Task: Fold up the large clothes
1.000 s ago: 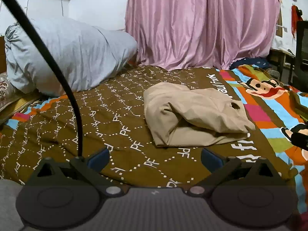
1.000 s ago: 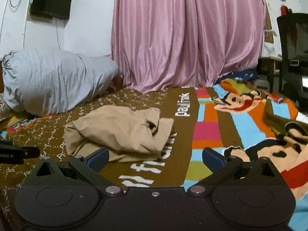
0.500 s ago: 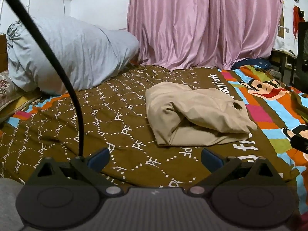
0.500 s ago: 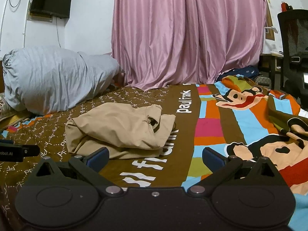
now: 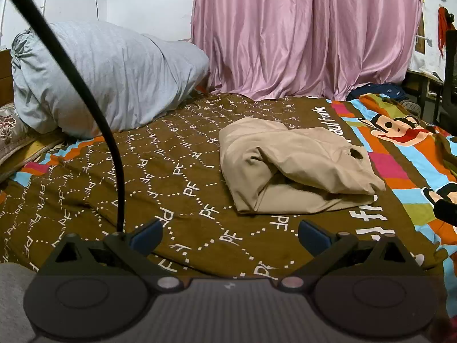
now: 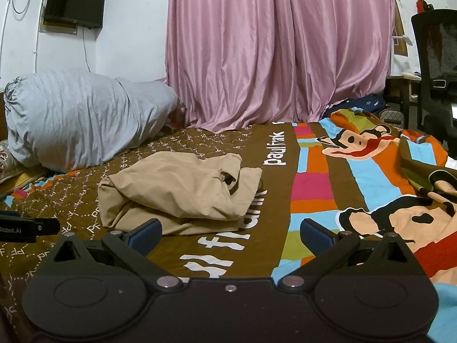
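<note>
A: Where do the claws stand?

B: The left claw [image 5: 230, 233] has its blue-tipped fingers [image 5: 147, 233] spread wide apart with nothing between them, hovering low over the bedspread [image 5: 114, 171]. The right claw [image 6: 230, 233] is the same: spread wide, gripping nothing

A: And the clothes?

B: A tan garment [image 5: 291, 168] lies in a loosely folded heap on the bed, ahead of the left claw and a little to its right, clear of both fingertips. From the right claw it sits ahead and to the left [image 6: 177, 191], with its near edge just past the left fingertip [image 6: 145, 233]; I can't tell whether they touch

A: What is beyond it?

B: Further ahead and to the left of both claws, a big grey pillow [image 5: 108, 77] rests at the head of the bed. Straight ahead, past the garment, a pink curtain [image 5: 308, 34] hangs down to the bed's far edge. To the right of the right claw the bedspread shows a cartoon monkey print [image 6: 360, 140], and a black chair [image 6: 437, 65] stands at the far right. A dark screen [image 6: 72, 7] is mounted high on the wall to the left
</note>
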`<control>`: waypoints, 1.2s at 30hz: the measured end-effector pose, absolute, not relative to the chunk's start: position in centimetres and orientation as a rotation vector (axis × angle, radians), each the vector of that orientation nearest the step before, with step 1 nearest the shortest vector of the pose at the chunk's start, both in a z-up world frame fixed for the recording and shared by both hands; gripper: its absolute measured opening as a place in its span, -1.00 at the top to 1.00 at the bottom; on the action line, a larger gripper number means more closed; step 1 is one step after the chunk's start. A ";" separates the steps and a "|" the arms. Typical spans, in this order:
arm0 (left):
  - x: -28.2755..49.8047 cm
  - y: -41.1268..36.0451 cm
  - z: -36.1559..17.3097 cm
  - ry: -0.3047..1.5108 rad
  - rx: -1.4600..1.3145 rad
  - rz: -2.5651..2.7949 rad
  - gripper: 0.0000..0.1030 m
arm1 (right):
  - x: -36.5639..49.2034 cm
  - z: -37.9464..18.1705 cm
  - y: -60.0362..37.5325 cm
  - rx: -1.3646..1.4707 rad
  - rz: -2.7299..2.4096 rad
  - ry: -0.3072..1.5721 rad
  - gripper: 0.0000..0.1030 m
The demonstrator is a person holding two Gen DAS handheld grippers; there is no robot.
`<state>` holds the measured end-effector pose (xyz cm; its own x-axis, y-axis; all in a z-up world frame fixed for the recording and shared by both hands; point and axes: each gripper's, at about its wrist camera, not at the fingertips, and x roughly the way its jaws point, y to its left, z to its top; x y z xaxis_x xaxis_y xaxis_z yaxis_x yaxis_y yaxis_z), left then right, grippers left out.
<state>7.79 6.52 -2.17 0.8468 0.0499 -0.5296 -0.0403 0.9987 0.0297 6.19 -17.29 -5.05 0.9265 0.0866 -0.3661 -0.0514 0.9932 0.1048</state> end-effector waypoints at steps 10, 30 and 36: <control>7.8 6.5 -2.1 0.558 0.019 0.048 -0.99 | 6.2 -5.2 -17.0 0.096 0.071 0.380 -0.99; 8.2 6.8 -2.9 0.589 0.036 0.040 -0.99 | 6.1 -5.4 -16.6 0.099 0.068 0.386 -0.99; 8.3 6.7 -3.2 0.607 0.045 0.041 -0.99 | 6.2 -5.8 -15.9 0.103 0.057 0.401 -0.99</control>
